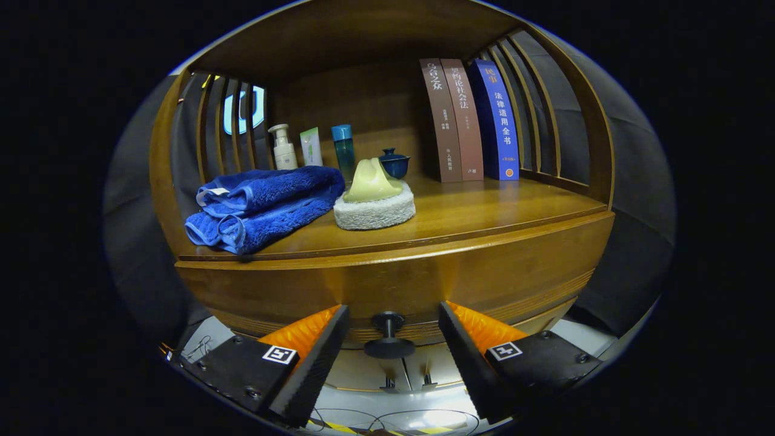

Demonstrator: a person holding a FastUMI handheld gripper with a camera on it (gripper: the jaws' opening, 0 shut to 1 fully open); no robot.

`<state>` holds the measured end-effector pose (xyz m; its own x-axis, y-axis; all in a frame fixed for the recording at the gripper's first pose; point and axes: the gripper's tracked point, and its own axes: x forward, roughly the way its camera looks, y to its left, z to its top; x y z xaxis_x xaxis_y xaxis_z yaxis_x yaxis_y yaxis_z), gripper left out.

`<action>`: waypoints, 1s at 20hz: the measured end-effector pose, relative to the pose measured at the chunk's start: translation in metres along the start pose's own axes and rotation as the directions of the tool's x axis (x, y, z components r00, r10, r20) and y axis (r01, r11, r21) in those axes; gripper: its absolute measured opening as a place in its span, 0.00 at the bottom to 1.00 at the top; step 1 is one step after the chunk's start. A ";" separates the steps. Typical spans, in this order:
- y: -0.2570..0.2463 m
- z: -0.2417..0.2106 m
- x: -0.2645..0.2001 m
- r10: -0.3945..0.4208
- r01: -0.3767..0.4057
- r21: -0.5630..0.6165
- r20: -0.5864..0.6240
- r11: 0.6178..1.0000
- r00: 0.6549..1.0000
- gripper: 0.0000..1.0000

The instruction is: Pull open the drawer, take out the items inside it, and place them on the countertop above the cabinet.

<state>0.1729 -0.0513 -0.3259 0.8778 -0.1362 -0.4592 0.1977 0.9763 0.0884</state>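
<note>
A wooden cabinet faces me, its drawer front closed, with a dark round knob low on it. My gripper is open, and the knob sits between the two fingers without either one touching it. Above the drawer runs the countertop. A folded blue towel lies on its left part, and a round white sponge pad with a pale green handle stands beside the towel. The drawer's inside is hidden.
At the back of the countertop stand a white pump bottle, a small tube, a teal bottle and a dark blue lidded cup. Three upright books lean at the back right. Slatted wooden side walls close both ends.
</note>
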 end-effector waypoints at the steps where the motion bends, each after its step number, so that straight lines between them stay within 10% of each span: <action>1: 0.000 0.001 -0.001 0.000 0.000 -0.005 -0.003 1.000 1.000 0.99; 11: 0.008 0.026 -0.059 0.018 -0.016 -0.043 0.047 0.999 0.999 0.99; 20: 0.015 0.164 -0.187 0.036 -0.016 -0.072 0.274 0.997 0.961 0.99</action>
<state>0.0834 -0.0384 -0.0933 0.9703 -0.1423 -0.1956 0.1514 0.9879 0.0322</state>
